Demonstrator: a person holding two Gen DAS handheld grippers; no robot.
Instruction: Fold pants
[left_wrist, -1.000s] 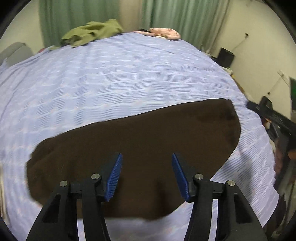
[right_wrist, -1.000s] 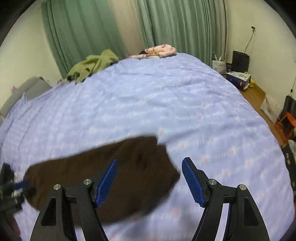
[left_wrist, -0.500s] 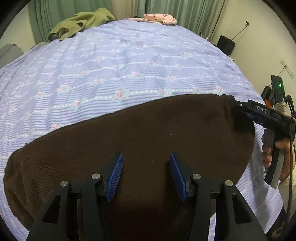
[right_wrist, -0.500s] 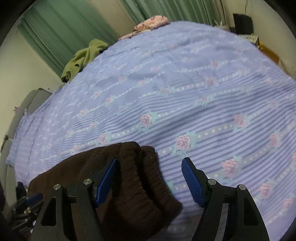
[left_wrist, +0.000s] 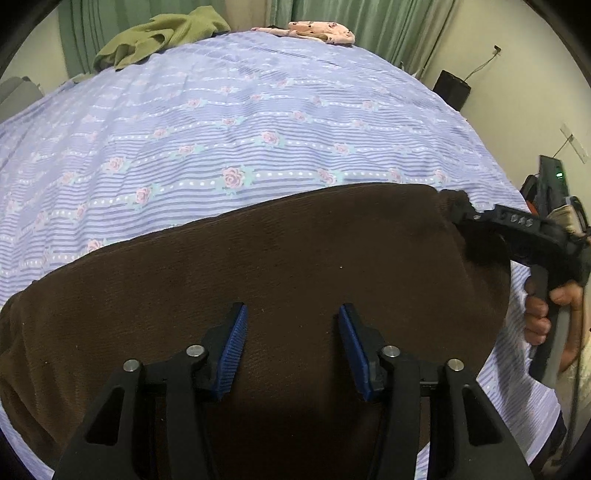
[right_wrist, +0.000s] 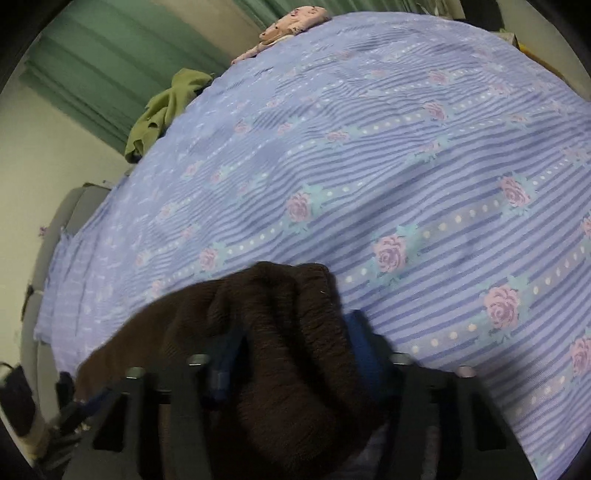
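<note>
Covering the frame: bed (left_wrist: 258, 122) in lilac striped, rose-printed sheet
Pants (left_wrist: 295, 280): brown corduroy, spread flat across lower half of left wrist view
Green garment (left_wrist: 162, 33): upper left, at bed's far edge
Pink garment (left_wrist: 321, 31): top centre
Left hand-held gripper (left_wrist: 291, 345): closing, blue pads apart over the cloth, pinching nothing visible
Right hand-held gripper (right_wrist: 291, 350): closing round a bunched pants edge, lower centre; blurred
</note>
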